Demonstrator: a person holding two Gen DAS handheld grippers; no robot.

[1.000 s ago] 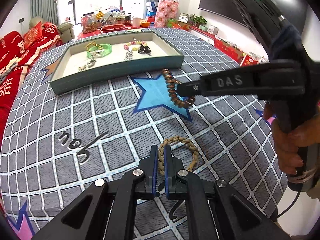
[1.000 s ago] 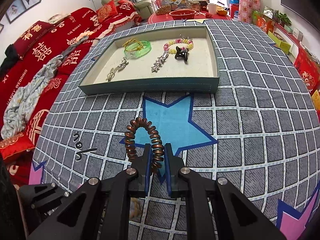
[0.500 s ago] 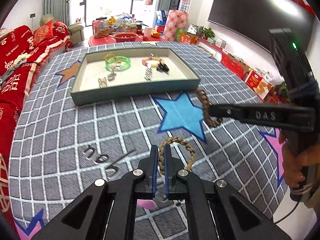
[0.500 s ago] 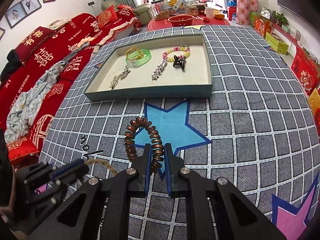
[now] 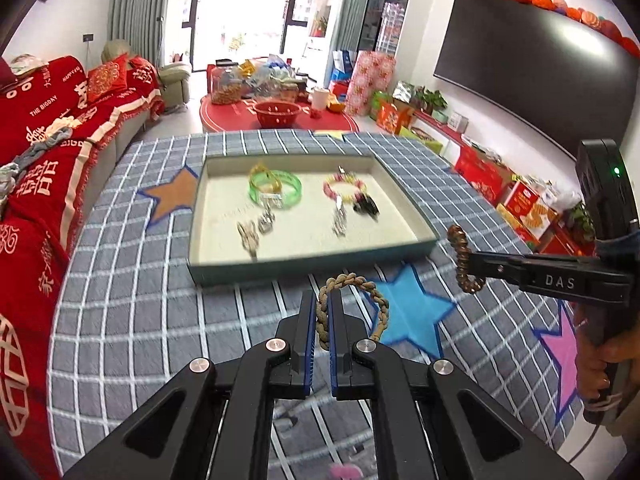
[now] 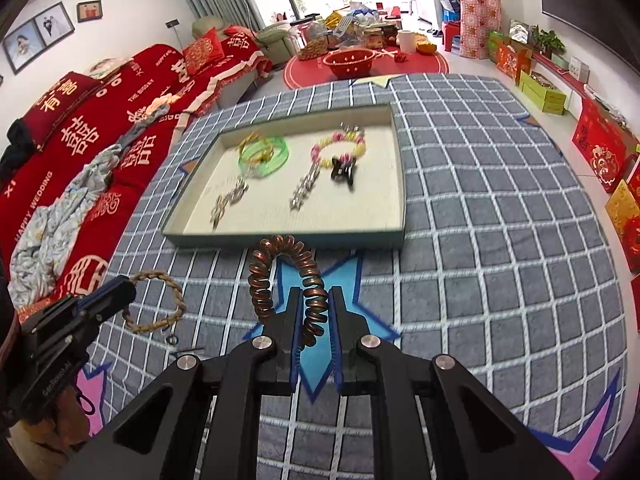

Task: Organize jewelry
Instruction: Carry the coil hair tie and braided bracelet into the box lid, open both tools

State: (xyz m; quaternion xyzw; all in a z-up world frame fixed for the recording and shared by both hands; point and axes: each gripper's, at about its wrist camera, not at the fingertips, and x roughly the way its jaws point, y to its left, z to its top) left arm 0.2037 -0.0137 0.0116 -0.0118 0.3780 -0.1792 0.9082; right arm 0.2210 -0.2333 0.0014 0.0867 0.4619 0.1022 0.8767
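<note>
The left gripper [image 5: 319,312] is pinching a braided tan bracelet [image 5: 352,304] between its closed jaws, holding it above the checked cloth [image 5: 128,320] just short of the tray's [image 5: 312,262] near wall at 12 o'clock. The right gripper [image 6: 316,312], at 3 o'clock of the left, is clamping a coppery coil bracelet [image 6: 280,276] over the blue star [image 6: 344,280], its loop reaching that wall. Bare sand-coloured floor is lying open along the tray's near and left sides, beside the green bangle [image 5: 276,190] and beaded bracelet [image 5: 344,188].

Grey checked table [image 6: 500,208], teal tray [image 6: 288,238] on it
</note>
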